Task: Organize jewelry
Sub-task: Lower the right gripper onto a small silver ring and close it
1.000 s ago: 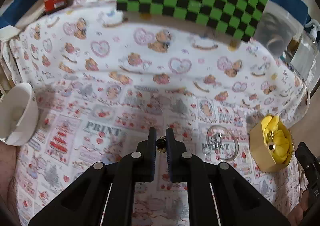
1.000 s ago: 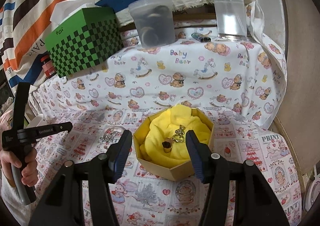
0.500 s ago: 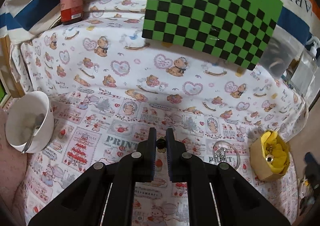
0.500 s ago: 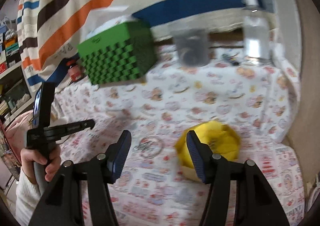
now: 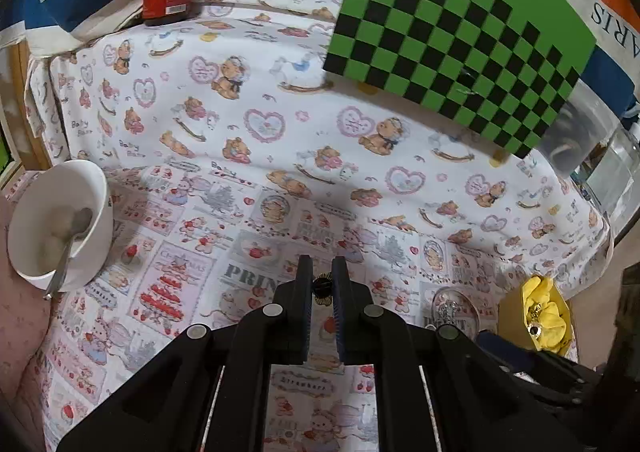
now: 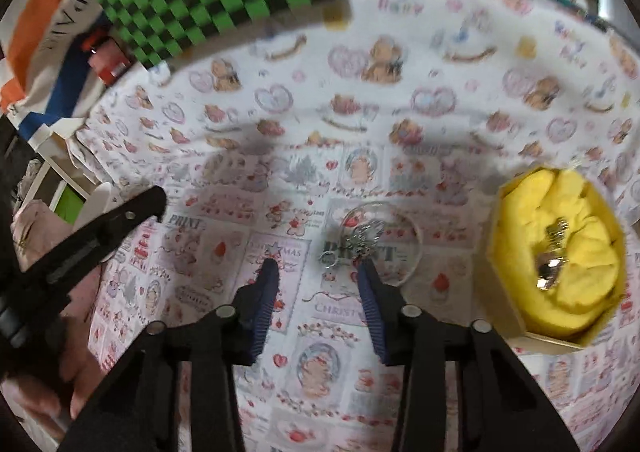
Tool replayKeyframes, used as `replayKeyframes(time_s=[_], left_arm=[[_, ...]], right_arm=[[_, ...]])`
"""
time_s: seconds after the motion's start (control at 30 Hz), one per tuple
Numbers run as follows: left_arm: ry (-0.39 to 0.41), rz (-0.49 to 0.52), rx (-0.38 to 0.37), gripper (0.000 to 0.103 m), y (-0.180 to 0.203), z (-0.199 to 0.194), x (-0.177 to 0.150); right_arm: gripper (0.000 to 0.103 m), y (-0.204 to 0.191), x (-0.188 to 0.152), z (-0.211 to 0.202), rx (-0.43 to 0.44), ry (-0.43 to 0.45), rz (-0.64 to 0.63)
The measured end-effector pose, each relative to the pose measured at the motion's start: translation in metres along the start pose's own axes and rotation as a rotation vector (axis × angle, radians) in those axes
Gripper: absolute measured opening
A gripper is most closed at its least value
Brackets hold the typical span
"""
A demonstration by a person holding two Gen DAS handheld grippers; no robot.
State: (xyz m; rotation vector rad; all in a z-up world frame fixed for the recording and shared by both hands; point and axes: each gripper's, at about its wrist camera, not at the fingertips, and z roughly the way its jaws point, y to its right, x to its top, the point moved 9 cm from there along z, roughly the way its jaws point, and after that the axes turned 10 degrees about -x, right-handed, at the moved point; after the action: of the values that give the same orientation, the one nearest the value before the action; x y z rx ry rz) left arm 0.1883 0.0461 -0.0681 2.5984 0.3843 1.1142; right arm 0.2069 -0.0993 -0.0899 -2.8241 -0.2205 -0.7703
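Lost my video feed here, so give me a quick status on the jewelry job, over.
Left gripper shut on small dark-and-gold piece. Right gripper open, over glass dish of silver jewelry. Yellow-lined box to right, path unobstructed.

"PRINT" on tablecloth (image 5: 248, 272), perhaps "Strawberry"

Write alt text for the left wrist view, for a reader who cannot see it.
The left gripper pinches a small dark, gold-rimmed jewelry piece above a teddy-bear print tablecloth. To its right sit a clear glass dish of silver jewelry and a box lined with yellow cloth; a white bowl with a spoon stands far left.
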Motion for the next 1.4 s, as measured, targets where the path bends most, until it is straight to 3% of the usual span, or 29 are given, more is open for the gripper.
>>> replayKeyframes(time_s=[0.13, 0.37, 0.67, 1.03, 1.1, 1.17, 1.4], left_arm=[[0.016, 0.022, -0.008, 0.008, 0.003, -0.005, 0.003], [0.026, 0.022, -0.013, 0.008, 0.003, -0.009, 0.006], [0.027, 0.002, -0.017, 0.009, -0.001, -0.010, 0.007], [0.027, 0.005, -0.023, 0.009, 0.001, -0.010, 0.007], [0.028, 0.004, -0.025, 0.008, 0.001, -0.011, 0.008], [0.030, 0.003, -0.025, 0.008, 0.000, -0.012, 0.008], [0.032, 0.007, -0.025, 0.008, 0.001, -0.013, 0.008]], right_arm=[[0.021, -0.010, -0.006, 0.012, -0.073, -0.013, -0.067], [0.020, -0.010, -0.008, 0.030, -0.154, -0.040, -0.068], [0.010, -0.012, -0.004, 0.040, -0.220, -0.036, -0.075], [0.009, -0.014, 0.005, 0.047, -0.221, -0.036, -0.060], [0.003, -0.011, 0.010, 0.050, -0.223, -0.033, -0.056], [0.003, -0.009, 0.012, 0.047, -0.194, -0.027, -0.042], [0.002, 0.000, 0.020, 0.008, -0.135, 0.065, -0.041]])
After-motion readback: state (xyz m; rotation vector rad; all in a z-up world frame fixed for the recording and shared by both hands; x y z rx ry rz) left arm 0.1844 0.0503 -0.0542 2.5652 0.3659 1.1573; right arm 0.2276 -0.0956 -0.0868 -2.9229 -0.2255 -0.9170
